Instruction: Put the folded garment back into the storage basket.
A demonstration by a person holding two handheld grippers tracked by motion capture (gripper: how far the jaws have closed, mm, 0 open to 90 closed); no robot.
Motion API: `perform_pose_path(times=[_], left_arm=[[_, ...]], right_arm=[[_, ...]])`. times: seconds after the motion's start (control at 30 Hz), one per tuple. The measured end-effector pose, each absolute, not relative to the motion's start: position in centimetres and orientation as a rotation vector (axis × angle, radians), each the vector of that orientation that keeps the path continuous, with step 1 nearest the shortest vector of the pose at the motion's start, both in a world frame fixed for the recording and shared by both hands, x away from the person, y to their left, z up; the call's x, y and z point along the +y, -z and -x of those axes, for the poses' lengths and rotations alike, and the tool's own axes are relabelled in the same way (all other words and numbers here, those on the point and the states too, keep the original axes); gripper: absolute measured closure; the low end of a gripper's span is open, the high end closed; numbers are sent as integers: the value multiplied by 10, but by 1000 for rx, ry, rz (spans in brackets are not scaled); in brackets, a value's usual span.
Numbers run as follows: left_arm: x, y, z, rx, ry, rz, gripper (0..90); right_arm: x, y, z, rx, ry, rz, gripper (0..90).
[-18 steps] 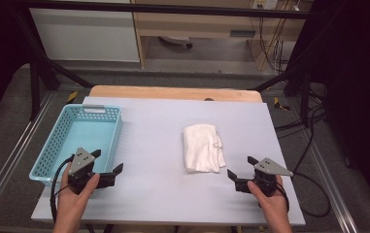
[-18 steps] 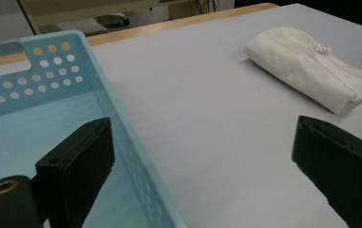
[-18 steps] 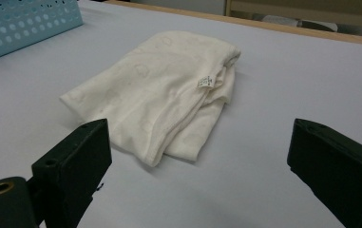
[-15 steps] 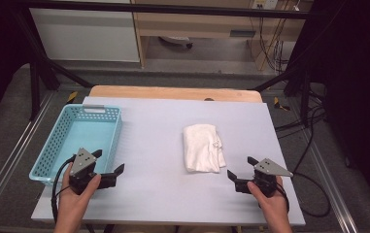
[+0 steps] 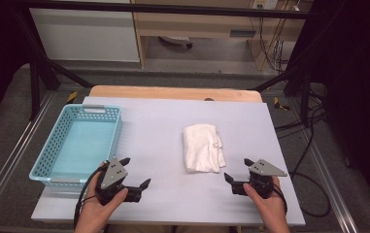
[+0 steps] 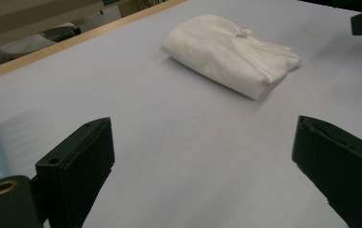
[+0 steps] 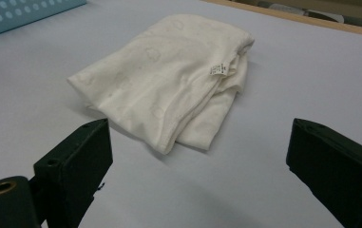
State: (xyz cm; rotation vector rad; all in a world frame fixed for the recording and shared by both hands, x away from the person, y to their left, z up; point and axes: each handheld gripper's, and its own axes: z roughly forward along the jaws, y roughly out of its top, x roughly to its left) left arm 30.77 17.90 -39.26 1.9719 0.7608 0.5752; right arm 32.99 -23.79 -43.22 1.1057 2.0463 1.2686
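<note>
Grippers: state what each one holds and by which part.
Nothing is held. Left gripper and right gripper are open, apart from the folded white cloth.

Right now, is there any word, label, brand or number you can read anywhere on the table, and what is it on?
Sewn-in tag on the folded white cloth: printed lines are there, but too small and blurred to read.
Blue basket, table, left gripper and right gripper: no text or marking visible.
So nothing can be quoted.
</note>
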Motion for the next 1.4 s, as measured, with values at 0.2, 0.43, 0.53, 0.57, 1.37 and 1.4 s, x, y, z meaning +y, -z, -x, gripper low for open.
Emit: perform_pose_path(times=[0.2,0.43,0.53,0.57,1.37,1.4], left_arm=[[159,400,-320,778,-533,-1981,69],[136,411,-340,788,-483,-2029,80],[125,414,-348,794,-454,-2041,86],[120,415,-350,795,-456,-2054,87],[74,428,-368,774,-426,-2122,239],[73,429,-367,772,-427,-2135,243]], right_arm=[[-239,435,-332,2010,-1337,-1182,83],[-240,434,-331,2009,-1315,-1175,82],[-241,434,-333,2007,-1319,-1180,81],[-241,434,-334,2006,-1319,-1181,81],[-237,432,-332,2004,-1334,-1187,79],[-236,431,-333,2009,-1331,-1185,80]])
